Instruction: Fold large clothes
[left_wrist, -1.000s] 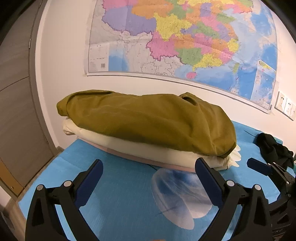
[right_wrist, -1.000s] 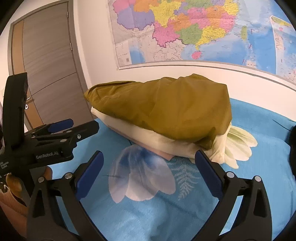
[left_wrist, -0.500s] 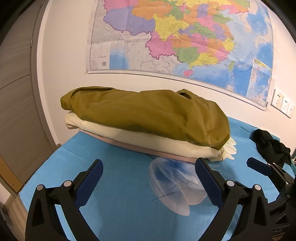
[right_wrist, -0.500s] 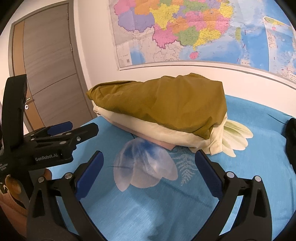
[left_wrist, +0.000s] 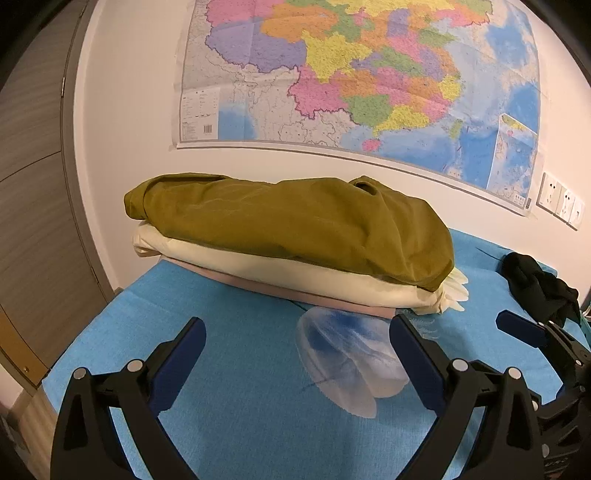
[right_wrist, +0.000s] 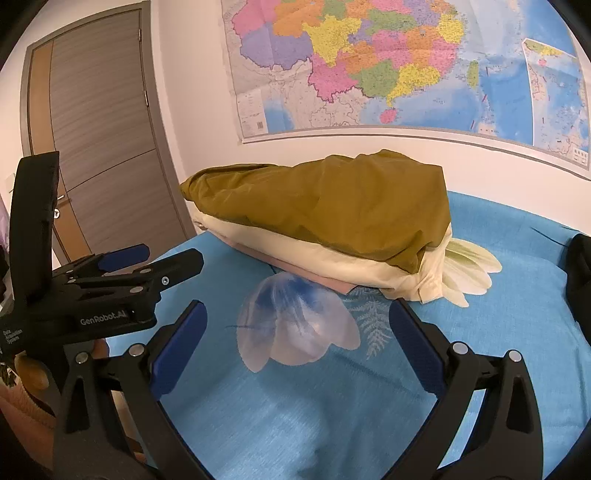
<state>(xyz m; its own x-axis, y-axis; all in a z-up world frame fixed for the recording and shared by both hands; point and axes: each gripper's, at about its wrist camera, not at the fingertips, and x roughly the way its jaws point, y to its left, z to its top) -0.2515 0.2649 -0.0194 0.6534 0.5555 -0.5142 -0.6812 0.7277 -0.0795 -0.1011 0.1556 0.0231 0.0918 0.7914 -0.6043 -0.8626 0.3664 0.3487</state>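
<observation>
A large colourful paper wall map (left_wrist: 362, 81) hung above the blue flower-printed bedsheet (left_wrist: 240, 387); white wall sockets (left_wrist: 561, 205) and a grey wooden door (right_wrist: 99, 129) flanked it.

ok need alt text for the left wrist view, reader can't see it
A stack of folded clothes sits on a blue bedsheet: an olive garment on top, a cream garment under it, a pink layer lowest. The open left gripper frames the foreground, holding nothing. A wall map hangs behind; dark clothing lies at right.
</observation>
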